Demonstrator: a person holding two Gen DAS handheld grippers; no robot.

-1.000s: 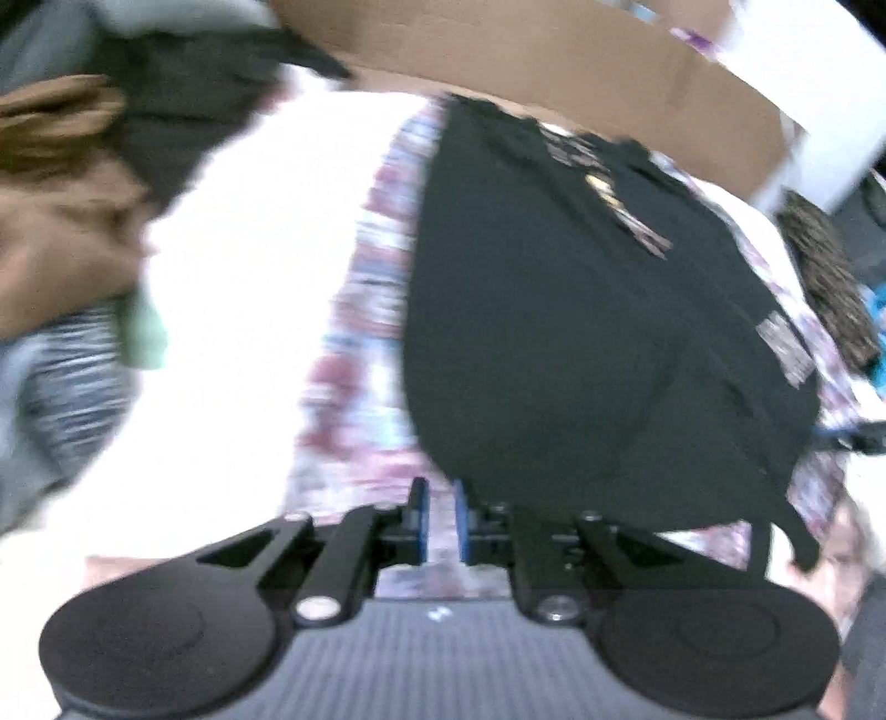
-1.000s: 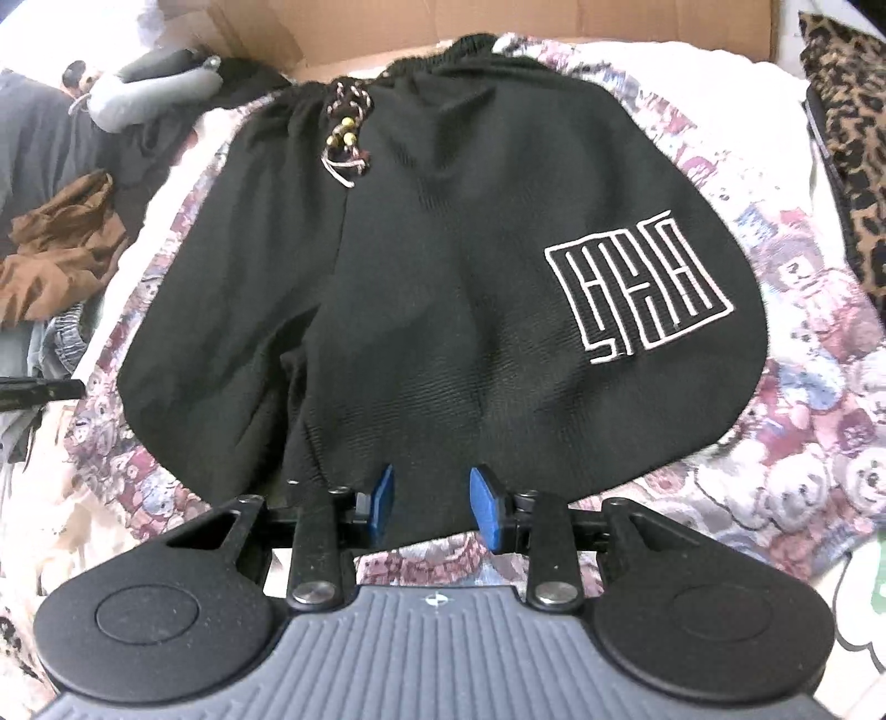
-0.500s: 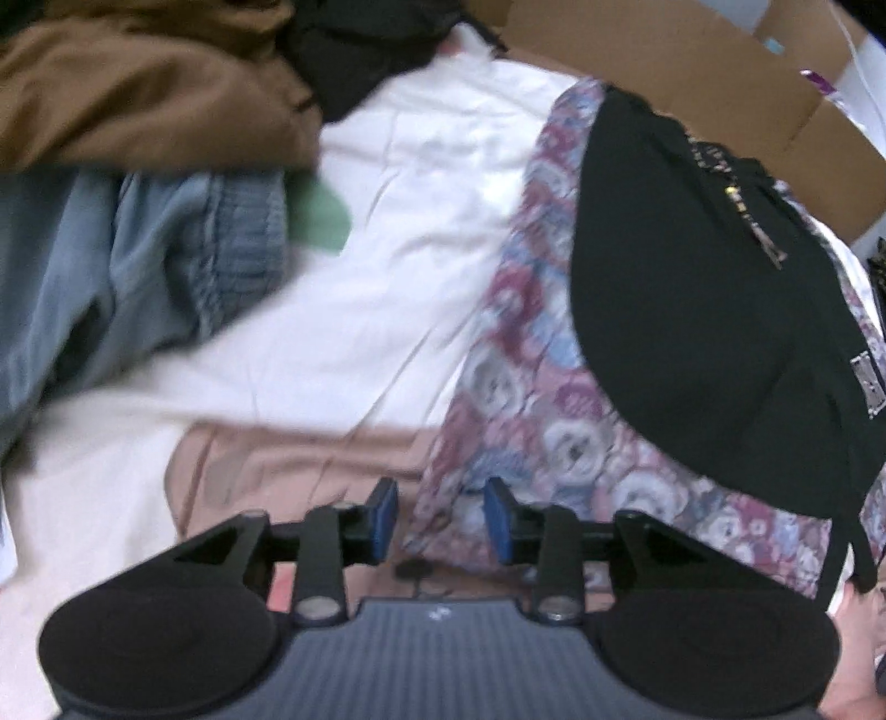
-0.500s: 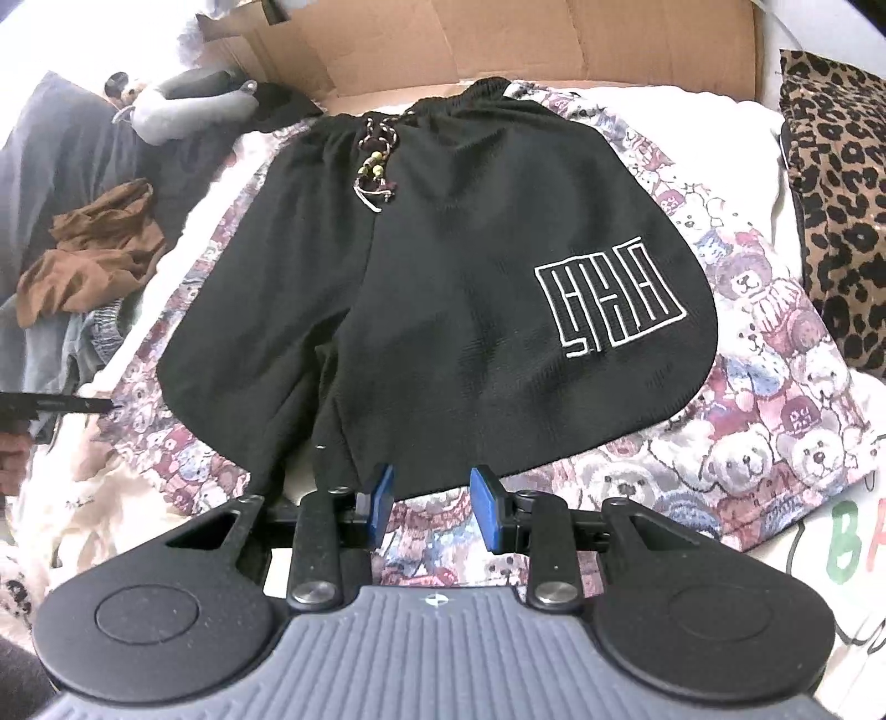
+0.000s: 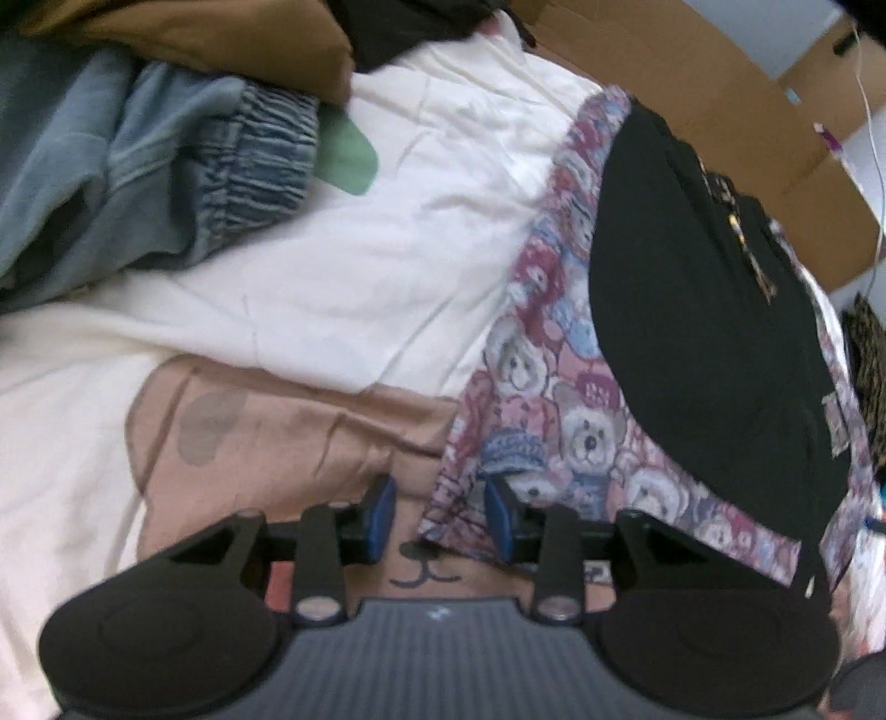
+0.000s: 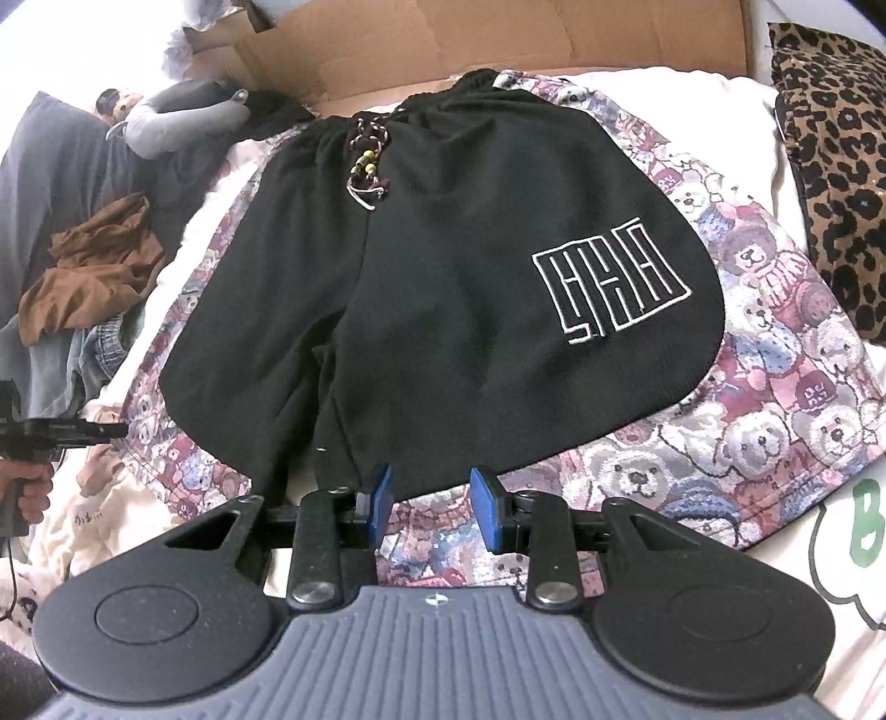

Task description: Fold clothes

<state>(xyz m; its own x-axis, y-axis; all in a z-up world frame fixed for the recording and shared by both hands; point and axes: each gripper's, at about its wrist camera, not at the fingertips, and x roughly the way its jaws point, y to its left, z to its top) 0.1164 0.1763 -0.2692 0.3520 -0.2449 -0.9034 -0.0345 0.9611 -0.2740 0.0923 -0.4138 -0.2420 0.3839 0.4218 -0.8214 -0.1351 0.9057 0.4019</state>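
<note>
Black shorts [image 5: 714, 310] lie flat on the teddy-bear cloth [image 5: 559, 410] ahead-right of my left gripper [image 5: 437, 518], whose fingers gape empty over that cloth's corner. From the right wrist, the shorts [image 6: 443, 288] spread just beyond my right gripper [image 6: 431, 503], its fingers parted and holding nothing.

A leopard-print cushion [image 6: 836, 166] lies beside the teddy-bear blanket [image 6: 775, 376], with cardboard [image 6: 498, 39] behind.
</note>
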